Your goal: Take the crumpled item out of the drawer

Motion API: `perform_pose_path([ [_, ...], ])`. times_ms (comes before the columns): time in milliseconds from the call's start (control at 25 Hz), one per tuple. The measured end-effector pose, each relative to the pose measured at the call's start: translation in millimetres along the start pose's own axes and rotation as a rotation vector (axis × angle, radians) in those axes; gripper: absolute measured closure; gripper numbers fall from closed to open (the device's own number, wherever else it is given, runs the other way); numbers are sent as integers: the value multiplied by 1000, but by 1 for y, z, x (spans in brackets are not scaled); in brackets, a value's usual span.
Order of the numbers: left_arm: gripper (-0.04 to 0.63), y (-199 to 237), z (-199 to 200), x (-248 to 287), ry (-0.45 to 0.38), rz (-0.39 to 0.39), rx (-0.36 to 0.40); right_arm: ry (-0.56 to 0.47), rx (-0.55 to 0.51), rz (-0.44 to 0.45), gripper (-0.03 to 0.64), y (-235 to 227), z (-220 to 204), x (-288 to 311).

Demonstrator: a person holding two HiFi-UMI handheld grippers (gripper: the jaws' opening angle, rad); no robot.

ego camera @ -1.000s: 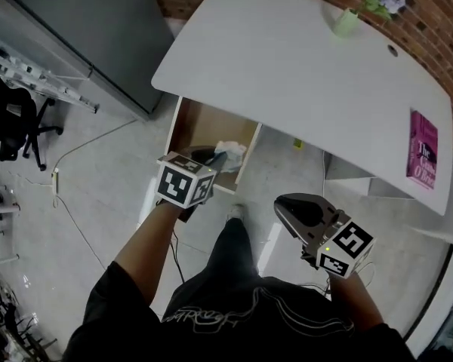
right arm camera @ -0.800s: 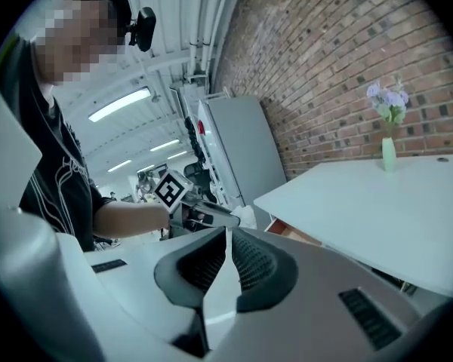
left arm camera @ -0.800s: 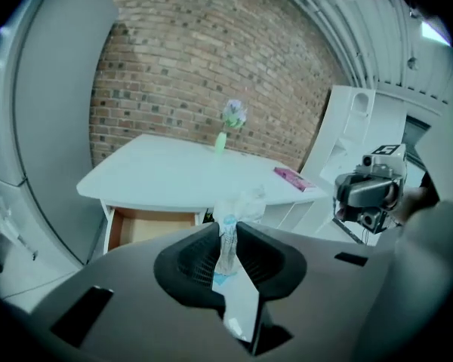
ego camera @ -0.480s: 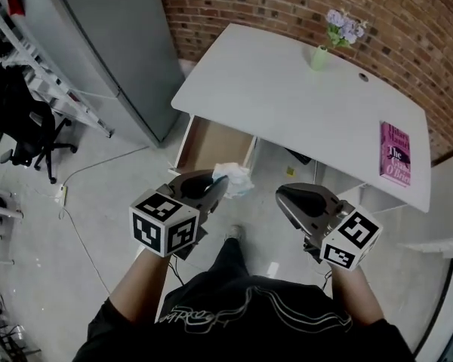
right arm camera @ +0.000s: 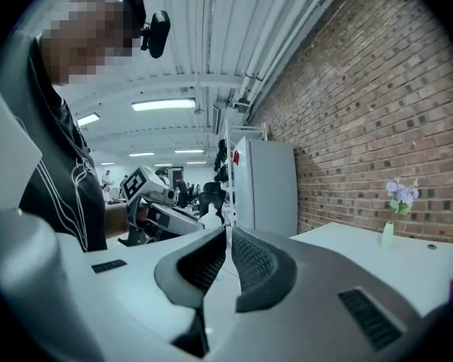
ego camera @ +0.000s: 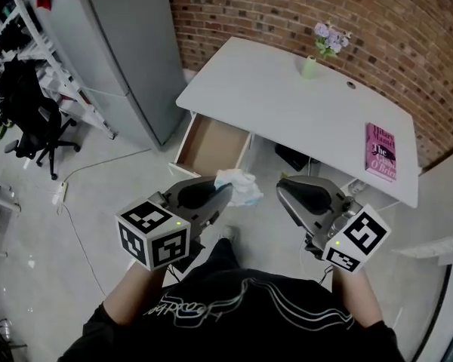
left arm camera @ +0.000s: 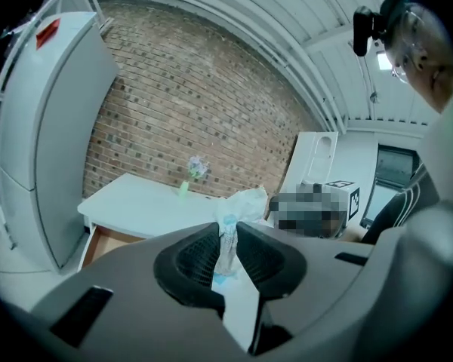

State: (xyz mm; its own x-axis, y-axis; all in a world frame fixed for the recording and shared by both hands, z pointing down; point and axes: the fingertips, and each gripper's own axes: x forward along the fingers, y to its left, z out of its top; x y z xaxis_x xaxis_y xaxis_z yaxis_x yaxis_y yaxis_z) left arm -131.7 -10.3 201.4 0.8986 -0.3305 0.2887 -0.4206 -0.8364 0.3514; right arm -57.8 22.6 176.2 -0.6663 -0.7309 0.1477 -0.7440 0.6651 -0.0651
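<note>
The crumpled white item (ego camera: 241, 188) hangs in the air in front of the open drawer (ego camera: 210, 143), out of it and nearer to me. My left gripper (ego camera: 221, 193) is shut on its lower end. In the left gripper view the item (left arm camera: 227, 241) is pinched between the two dark pads, and its loose top (left arm camera: 247, 201) sticks out above them. My right gripper (ego camera: 285, 188) floats to the item's right, apart from it. In the right gripper view its jaws (right arm camera: 228, 256) are shut with nothing between them.
The drawer belongs to a white desk (ego camera: 279, 100) against a brick wall. On the desk stand a small vase of flowers (ego camera: 311, 63) and a pink book (ego camera: 381, 151). A tall grey cabinet (ego camera: 121, 44) and an office chair (ego camera: 30, 119) are at the left.
The left gripper has lifted the crumpled item up out of the drawer and drawn it back toward me. The right gripper has risen slightly; it stays shut.
</note>
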Motion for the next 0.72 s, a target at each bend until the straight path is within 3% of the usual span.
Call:
perform_pose_path([
  [320,515,-41,-12,-2,-29,21,37,-58,88,27,563,8,-13,-33],
  [720,514,-68,-16,2,-16,43,72,-73,107,10,563,10,-18,-60],
])
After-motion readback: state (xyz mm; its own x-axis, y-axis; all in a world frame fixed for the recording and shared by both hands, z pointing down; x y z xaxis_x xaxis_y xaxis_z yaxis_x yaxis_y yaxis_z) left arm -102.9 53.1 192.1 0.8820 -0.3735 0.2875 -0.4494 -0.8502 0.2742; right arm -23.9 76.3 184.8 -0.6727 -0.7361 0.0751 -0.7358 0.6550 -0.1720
